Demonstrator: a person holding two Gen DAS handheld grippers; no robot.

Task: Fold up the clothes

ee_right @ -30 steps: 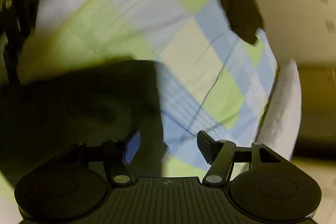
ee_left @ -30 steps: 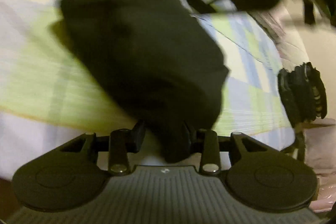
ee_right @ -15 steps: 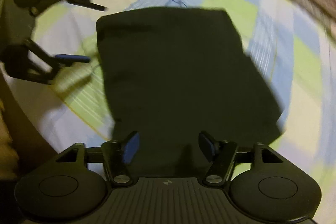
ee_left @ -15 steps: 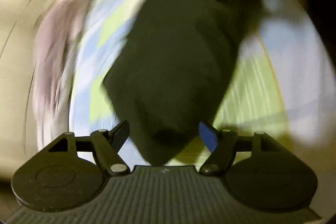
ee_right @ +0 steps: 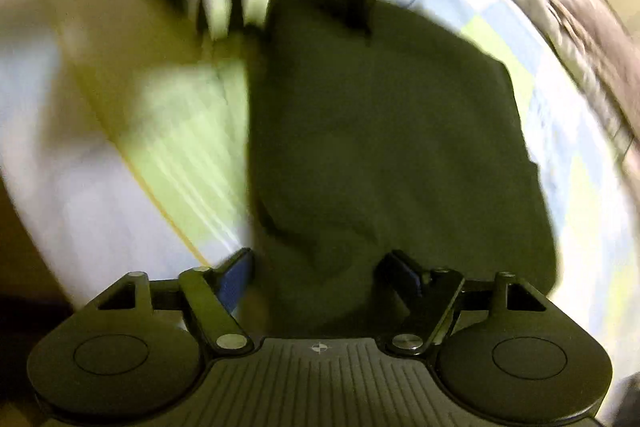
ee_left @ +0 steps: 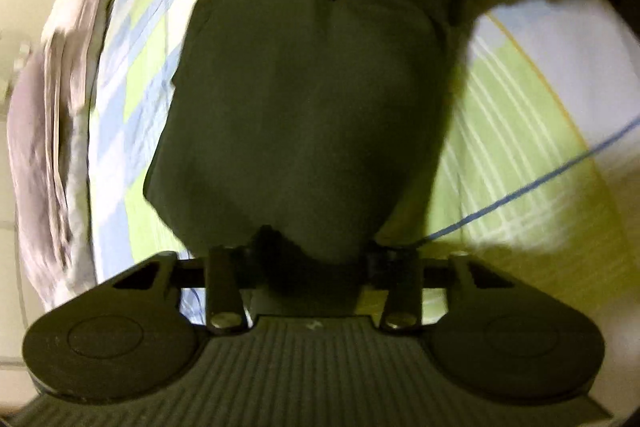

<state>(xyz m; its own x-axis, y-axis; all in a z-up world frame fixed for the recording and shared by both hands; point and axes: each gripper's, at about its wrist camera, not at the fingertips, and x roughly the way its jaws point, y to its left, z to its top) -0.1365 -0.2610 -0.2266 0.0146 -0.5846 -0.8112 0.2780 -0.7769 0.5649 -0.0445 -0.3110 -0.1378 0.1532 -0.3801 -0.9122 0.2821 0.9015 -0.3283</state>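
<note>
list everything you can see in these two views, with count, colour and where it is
dark garment: 1, black or very dark, lying in the middle of the sheet between the two grippers
checked sheet: 1, green, blue and white, spread under the garment
bedding: 1 pile, greyish white, blurred, along the sheet's edge
left gripper: 1, black, jaws drawn in on the garment's near end
right gripper: 1, black with blue pads, jaws apart over the garment's opposite end

dark garment (ee_left: 304,99) between grippers, bedsheet (ee_left: 500,131) beside bare
</note>
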